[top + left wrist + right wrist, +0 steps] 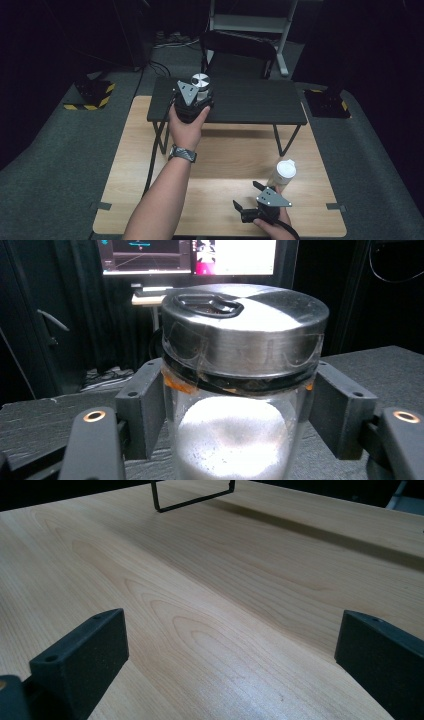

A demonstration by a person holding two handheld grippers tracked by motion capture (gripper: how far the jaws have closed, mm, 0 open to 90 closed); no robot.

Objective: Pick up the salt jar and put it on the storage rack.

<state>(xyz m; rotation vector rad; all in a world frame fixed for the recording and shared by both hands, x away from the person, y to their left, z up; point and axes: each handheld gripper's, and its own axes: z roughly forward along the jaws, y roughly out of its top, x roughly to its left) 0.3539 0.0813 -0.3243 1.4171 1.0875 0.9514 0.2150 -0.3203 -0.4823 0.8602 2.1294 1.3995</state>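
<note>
Left gripper (192, 102): clamped on a clear jar (240, 390) with a metal lid (245, 327). In the left gripper view both pads press the glass just under the lid's dark seal; white powder fills the lower part of the jar between the jaws. The jar stands upright, lid above the jaw line. In the high view the jar sits directly ahead of this gripper, over the left end of a black raised shelf (250, 102); whether its base touches the shelf, I cannot tell.

Right gripper (260, 202): jaws spread wide, nothing between them, only bare wood of the table (210, 595). It sits low at the near edge of the table. A white-capped bottle (282, 172) stands just ahead and slightly to the right of it, apart from the jaws. One shelf leg (192, 497) shows far ahead in the right gripper view.
</note>
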